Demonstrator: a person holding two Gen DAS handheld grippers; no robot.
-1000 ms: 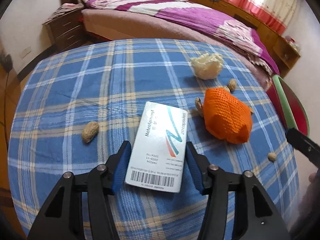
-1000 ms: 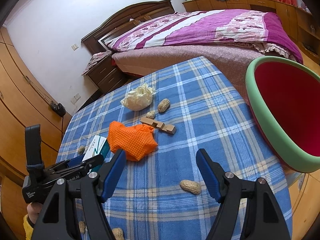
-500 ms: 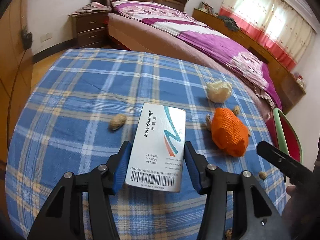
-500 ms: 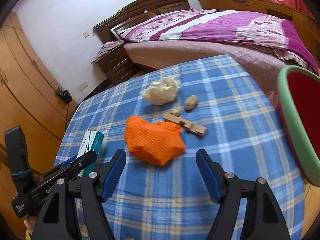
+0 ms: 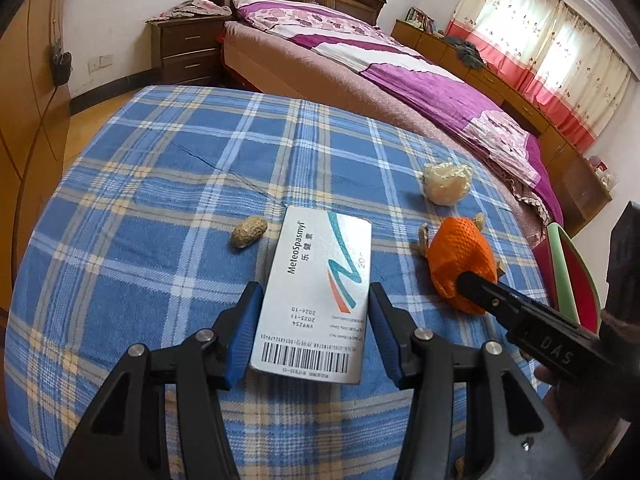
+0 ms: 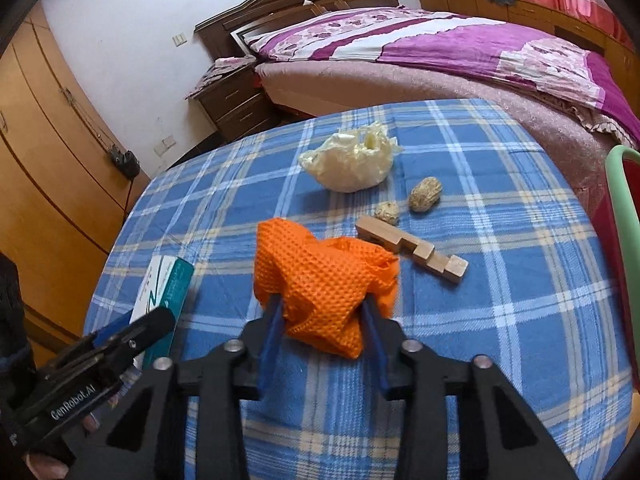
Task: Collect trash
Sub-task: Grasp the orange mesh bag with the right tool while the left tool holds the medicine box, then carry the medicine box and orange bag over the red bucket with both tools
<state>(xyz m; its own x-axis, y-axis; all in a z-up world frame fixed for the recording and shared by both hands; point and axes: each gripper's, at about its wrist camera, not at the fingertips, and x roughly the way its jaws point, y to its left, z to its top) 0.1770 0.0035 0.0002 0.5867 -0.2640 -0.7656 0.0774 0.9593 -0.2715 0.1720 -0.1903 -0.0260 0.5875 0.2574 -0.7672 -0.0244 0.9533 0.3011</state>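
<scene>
The left gripper (image 5: 314, 320) pinches the medicine box (image 5: 318, 292) between its jaws; the right gripper (image 6: 324, 312) jaws are closing on the orange mesh cloth (image 6: 320, 276) on the table (image 6: 500, 320).

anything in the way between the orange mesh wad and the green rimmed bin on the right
Nothing visible. The right hand-held gripper is closing on the orange mesh wad; the wooden block lies just beyond it, off the line to the bin.

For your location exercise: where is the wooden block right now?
In the right wrist view, the wooden block lies on the checked cloth, just right of the orange mesh, with two peanuts beyond it.
</scene>
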